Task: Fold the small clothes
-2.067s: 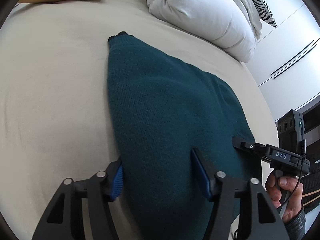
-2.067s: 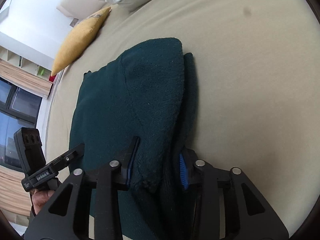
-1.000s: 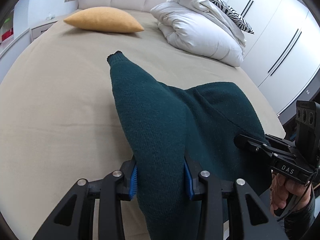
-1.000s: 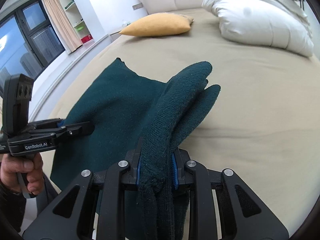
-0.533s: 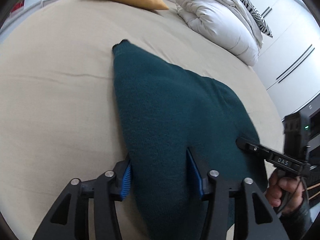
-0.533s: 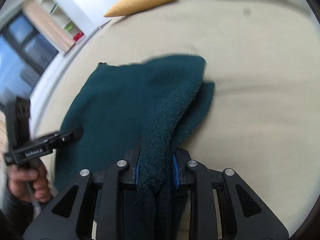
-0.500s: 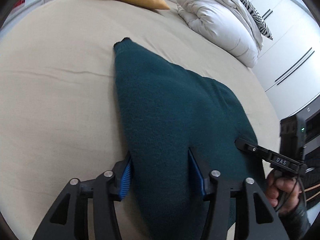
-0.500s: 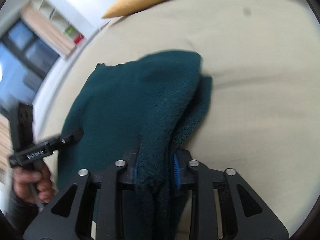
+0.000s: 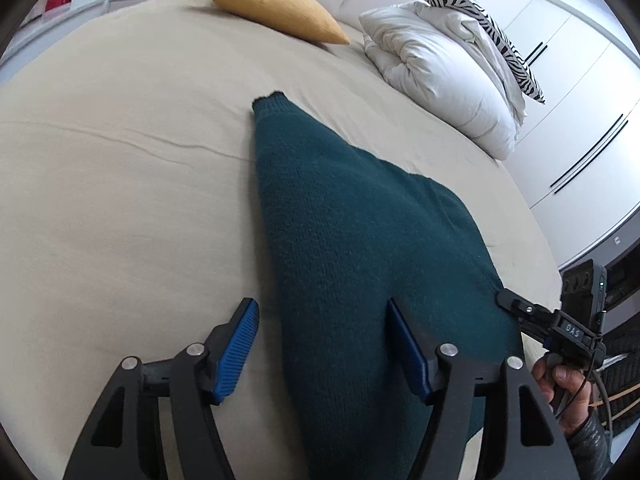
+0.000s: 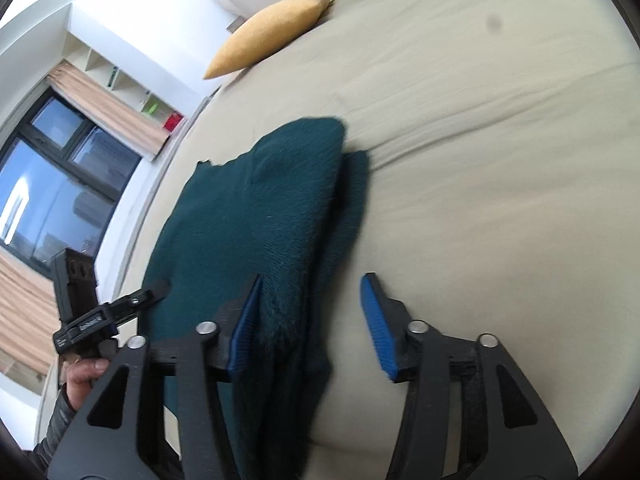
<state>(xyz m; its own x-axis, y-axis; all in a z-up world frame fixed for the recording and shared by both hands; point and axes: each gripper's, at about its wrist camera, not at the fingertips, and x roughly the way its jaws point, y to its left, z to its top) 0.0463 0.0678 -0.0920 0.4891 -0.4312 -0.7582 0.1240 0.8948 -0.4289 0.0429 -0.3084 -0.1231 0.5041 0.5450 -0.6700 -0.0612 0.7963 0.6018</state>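
We note dark teal knitted sweater [image 9: 360,248] flat on beige bed sheet [image 9: 120,200], lying between spread jaws of left gripper [image 9: 324,344]; right gripper [image 10: 310,316] likewise released (folded edge between jaws).

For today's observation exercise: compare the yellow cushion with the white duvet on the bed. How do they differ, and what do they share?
The yellow cushion is a plain mustard colour; the white duvet is white. The cushion is one smooth, pointed shape; the duvet is bundled in bulky folds. Nothing lies on the cushion, while a zebra-print pillow tops the duvet. Both rest at the far end of the beige bed.
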